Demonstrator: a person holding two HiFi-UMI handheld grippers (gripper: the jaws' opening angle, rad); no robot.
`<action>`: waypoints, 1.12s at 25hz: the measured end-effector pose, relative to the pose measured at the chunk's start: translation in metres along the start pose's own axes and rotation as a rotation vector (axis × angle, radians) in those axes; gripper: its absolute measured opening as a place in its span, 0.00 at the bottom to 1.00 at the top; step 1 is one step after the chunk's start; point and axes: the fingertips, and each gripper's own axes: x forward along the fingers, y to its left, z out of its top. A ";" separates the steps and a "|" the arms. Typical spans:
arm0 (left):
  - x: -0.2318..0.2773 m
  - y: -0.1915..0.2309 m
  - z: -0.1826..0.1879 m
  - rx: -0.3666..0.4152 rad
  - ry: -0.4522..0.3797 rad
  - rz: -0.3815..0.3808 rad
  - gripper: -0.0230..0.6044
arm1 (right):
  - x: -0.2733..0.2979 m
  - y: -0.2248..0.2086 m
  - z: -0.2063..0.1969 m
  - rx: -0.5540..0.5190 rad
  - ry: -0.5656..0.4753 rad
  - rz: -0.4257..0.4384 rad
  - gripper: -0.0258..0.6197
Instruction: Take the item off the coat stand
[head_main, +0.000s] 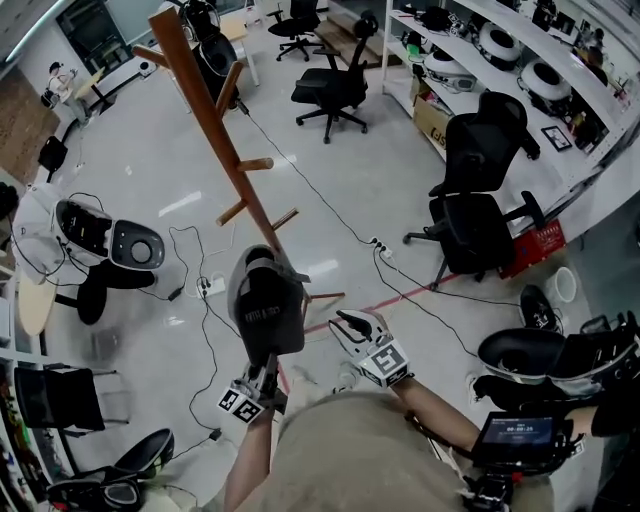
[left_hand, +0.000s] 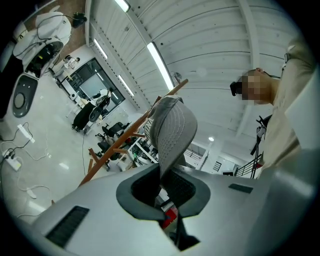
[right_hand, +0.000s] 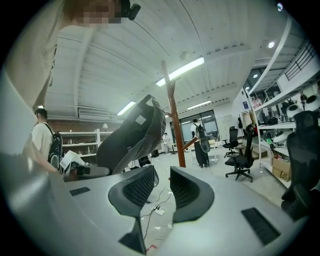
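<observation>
A grey cap (head_main: 265, 305) is pinched by its edge in my left gripper (head_main: 266, 362), which is shut on it. In the left gripper view the cap (left_hand: 172, 127) rises from between the jaws of the left gripper (left_hand: 167, 187). The wooden coat stand (head_main: 215, 130) leans up behind it, and its pegs are bare. In the right gripper view the cap (right_hand: 132, 135) is left of the coat stand's pole (right_hand: 173, 117) and clear of it. My right gripper (head_main: 352, 322) is just right of the cap. The right gripper (right_hand: 161, 187) is open with nothing between its fingers.
Black office chairs (head_main: 335, 85) (head_main: 480, 215) stand behind and to the right of the stand. Cables and a power strip (head_main: 210, 288) lie on the floor near its base. White shelving (head_main: 520, 60) runs along the right. People (right_hand: 200, 137) stand far behind the pole.
</observation>
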 end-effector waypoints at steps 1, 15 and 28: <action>0.000 0.000 0.002 0.002 -0.004 0.003 0.09 | 0.001 0.000 0.001 0.001 0.000 0.004 0.20; -0.012 0.007 -0.005 -0.025 -0.009 0.029 0.09 | 0.005 -0.009 -0.008 0.011 0.035 0.008 0.20; -0.034 0.037 0.028 -0.050 0.015 0.017 0.09 | 0.053 0.025 0.004 0.012 0.038 -0.002 0.20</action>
